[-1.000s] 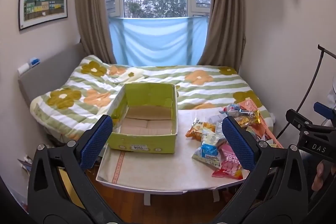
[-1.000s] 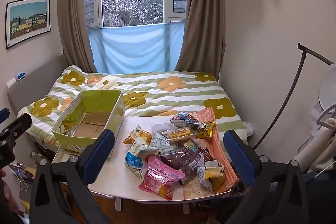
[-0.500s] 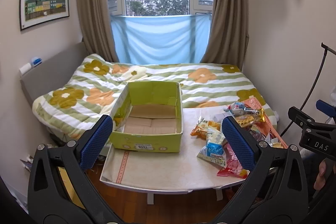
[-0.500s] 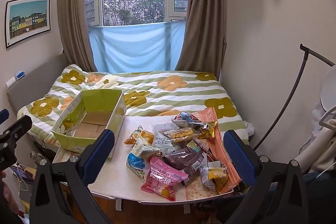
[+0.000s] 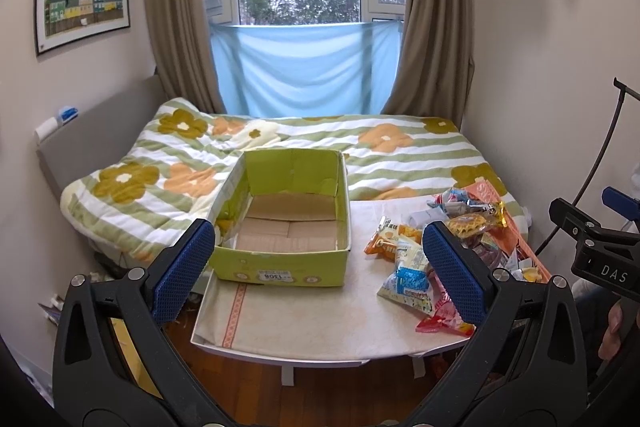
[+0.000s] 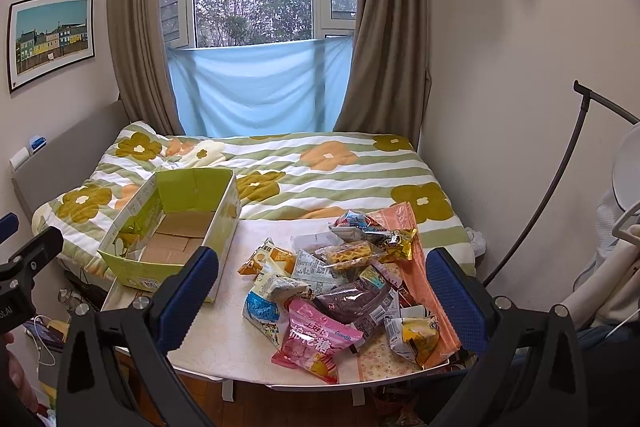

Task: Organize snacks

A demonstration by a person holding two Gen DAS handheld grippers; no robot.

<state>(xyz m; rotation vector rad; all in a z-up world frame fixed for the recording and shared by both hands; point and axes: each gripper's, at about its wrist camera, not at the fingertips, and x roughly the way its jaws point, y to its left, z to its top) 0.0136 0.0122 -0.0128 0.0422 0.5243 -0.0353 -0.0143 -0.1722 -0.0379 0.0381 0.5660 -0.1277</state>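
Nothing had been sorted: the green box (image 5: 286,227) was seen empty, the snack packets (image 6: 336,283) heaped on the tabletop (image 5: 304,311), both claws (image 5: 316,271) (image 6: 320,295) spread and unladen.

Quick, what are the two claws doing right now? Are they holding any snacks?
Left claw: open, holding nothing.
Right claw: open, holding nothing; the snacks all lie on the table.
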